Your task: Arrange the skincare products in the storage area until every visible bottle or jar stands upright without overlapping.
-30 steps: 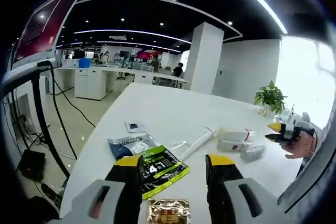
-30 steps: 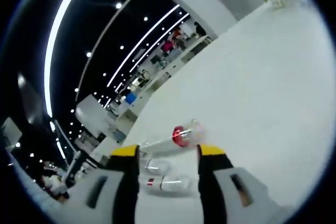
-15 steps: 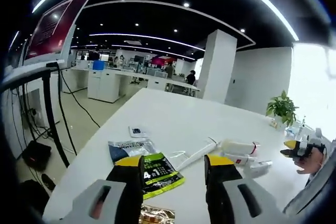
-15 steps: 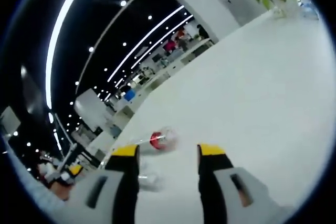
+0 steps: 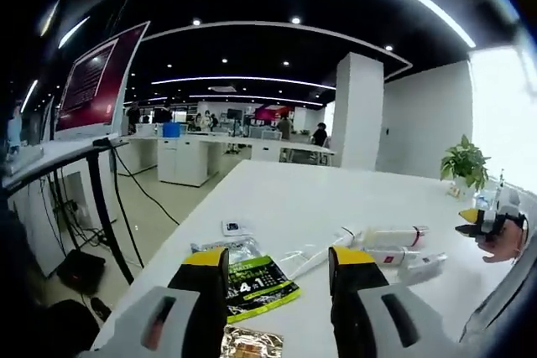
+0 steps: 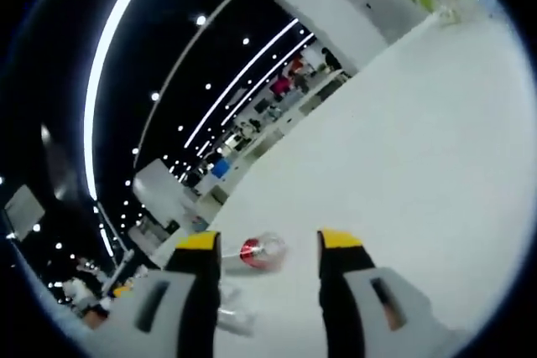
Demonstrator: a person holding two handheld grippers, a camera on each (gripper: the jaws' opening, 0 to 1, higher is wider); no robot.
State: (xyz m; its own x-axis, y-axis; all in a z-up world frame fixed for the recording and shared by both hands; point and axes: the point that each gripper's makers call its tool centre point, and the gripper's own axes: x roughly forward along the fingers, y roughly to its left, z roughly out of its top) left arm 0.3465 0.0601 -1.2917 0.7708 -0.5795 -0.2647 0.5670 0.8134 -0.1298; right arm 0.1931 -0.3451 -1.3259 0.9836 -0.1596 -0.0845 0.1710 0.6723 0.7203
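Note:
Several skincare products lie on their sides on the white table (image 5: 277,199). Among them are a long white tube (image 5: 317,252), a white bottle with a red band (image 5: 393,235), a second white bottle (image 5: 388,255) and a clear one (image 5: 424,267). My left gripper (image 5: 278,267) is open and hovers short of them over the table's near end. At the far right a hand holds my right gripper (image 5: 485,224). In the right gripper view that gripper (image 6: 268,249) is open. A red-banded bottle with a clear cap (image 6: 260,251) lies on its side beyond its jaws, with another bottle (image 6: 235,318) lower left.
A green sachet (image 5: 256,278), a silver-blue sachet (image 5: 223,249), a small card (image 5: 235,227) and a gold packet (image 5: 252,343) lie near the left gripper. A potted plant (image 5: 466,162) stands at the table's far corner. A monitor (image 5: 96,81) and cables hang left of the table.
Both cameras have shifted with the hands: the left view has risen and levelled, and the right view has swung so the red-banded bottle sits lower between its jaws. The products have not moved.

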